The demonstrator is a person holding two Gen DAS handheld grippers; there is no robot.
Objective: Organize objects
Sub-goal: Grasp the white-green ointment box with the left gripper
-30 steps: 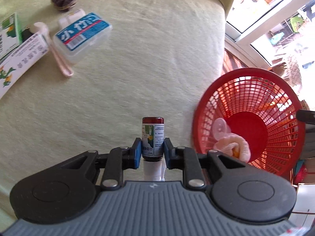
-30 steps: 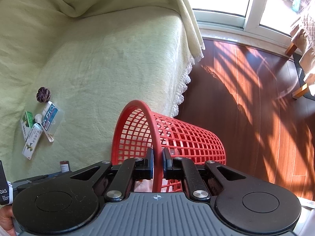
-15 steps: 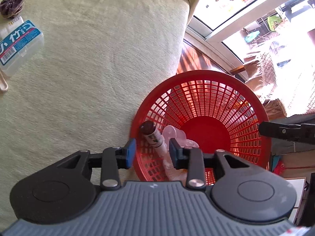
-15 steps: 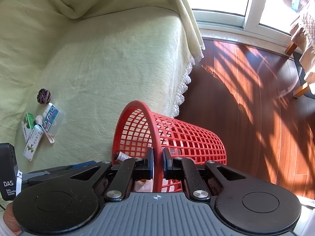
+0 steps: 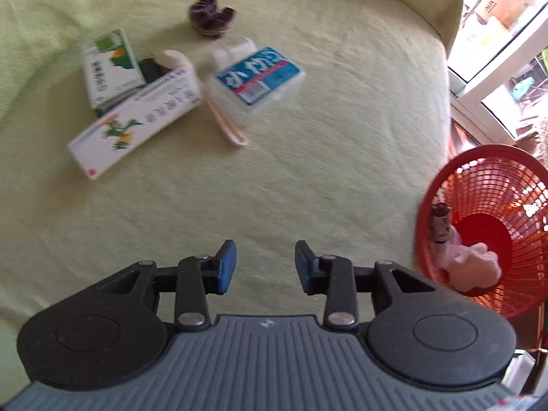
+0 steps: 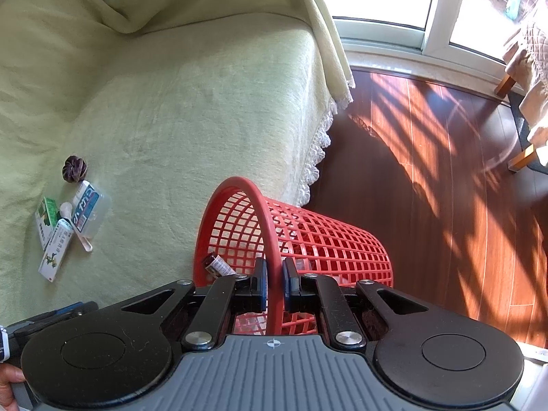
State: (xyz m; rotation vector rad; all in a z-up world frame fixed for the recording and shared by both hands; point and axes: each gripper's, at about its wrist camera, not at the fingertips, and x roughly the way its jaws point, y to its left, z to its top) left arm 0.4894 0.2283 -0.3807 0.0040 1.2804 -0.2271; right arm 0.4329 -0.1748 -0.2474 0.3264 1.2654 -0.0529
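Two tongs observed: left tongs [image 5: 265, 267] spread, empty, above the bed [image 5: 308, 157]; right tongs [image 6: 274, 282] pinching the red basket [image 6: 342, 239] rim. Small bottle [image 6: 216, 265] lies inside basket.

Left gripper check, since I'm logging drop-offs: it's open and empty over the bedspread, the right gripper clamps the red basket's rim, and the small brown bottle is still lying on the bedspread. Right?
Not quite. The small brown bottle is not on the bedspread; it lies inside the red basket, as both wrist views show. The rest holds: the left gripper is open and empty, and the right gripper clamps the basket's rim.
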